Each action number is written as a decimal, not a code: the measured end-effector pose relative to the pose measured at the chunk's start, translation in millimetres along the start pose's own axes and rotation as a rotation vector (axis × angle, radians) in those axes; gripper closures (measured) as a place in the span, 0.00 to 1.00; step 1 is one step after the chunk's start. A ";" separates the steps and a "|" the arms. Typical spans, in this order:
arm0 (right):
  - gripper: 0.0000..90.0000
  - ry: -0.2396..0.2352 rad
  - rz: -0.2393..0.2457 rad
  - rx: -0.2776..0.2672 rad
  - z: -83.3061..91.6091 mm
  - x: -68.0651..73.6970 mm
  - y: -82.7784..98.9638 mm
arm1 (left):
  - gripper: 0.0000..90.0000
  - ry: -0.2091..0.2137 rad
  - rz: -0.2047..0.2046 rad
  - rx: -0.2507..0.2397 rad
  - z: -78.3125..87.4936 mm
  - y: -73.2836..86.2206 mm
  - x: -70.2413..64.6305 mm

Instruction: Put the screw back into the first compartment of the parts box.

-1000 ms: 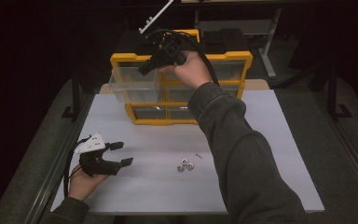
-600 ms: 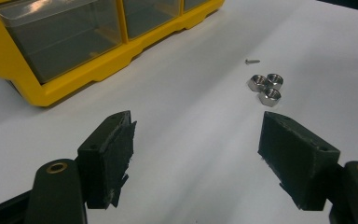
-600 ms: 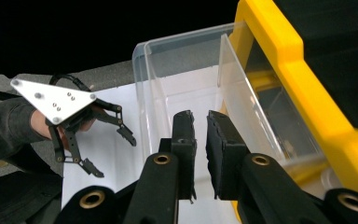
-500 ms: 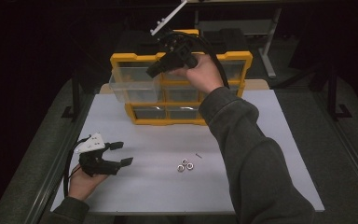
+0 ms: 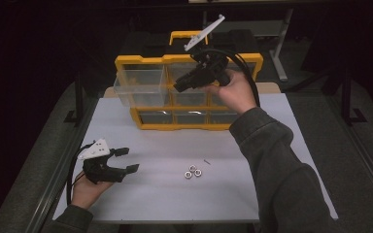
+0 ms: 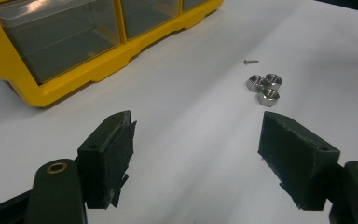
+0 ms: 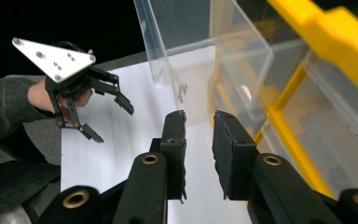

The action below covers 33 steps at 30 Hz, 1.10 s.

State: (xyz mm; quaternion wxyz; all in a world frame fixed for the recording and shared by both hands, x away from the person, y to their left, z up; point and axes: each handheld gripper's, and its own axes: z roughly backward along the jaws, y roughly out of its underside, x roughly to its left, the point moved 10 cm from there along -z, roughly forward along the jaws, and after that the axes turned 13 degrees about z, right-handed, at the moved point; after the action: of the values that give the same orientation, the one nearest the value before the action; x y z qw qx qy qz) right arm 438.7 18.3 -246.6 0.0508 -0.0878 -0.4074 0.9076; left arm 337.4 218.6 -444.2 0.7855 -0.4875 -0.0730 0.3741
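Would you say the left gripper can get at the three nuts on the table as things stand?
Probably yes: the left gripper stands open, facing the nuts, with bare white table between them and nothing in the way.

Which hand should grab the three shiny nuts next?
Probably the left: the left gripper rests on the white table, jaws open and aimed at the silver hex nuts. The right gripper is up at the yellow drawer cabinet.

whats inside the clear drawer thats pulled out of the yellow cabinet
The clear drawer sticking out of the yellow cabinet looks empty: through its see-through walls nothing shows inside in the high view or the right gripper view. Its back end, inside the cabinet, is hidden.
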 end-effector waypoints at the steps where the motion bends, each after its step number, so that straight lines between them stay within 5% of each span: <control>1: 0.79 0.006 0.003 -0.001 0.5 0.4 4.6 | 0.29 -0.002 -0.001 0.000 -0.2 -0.1 -0.2; 16: 0.75 0.031 -0.106 0.020 -1.9 17.9 74.8 | 0.29 -0.007 -0.016 0.000 0.4 -0.3 1.1; 33: 0.74 0.036 -0.122 0.063 -25.1 31.8 120.3 | 0.29 -0.015 -0.013 -0.002 1.7 -0.2 2.8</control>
State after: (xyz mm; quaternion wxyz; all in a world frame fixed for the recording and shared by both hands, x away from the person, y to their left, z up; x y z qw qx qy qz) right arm 410.1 -37.9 -356.8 0.1162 -0.0775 -0.3822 0.9134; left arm 338.7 221.6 -443.9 0.7868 -0.4852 -0.0823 0.3725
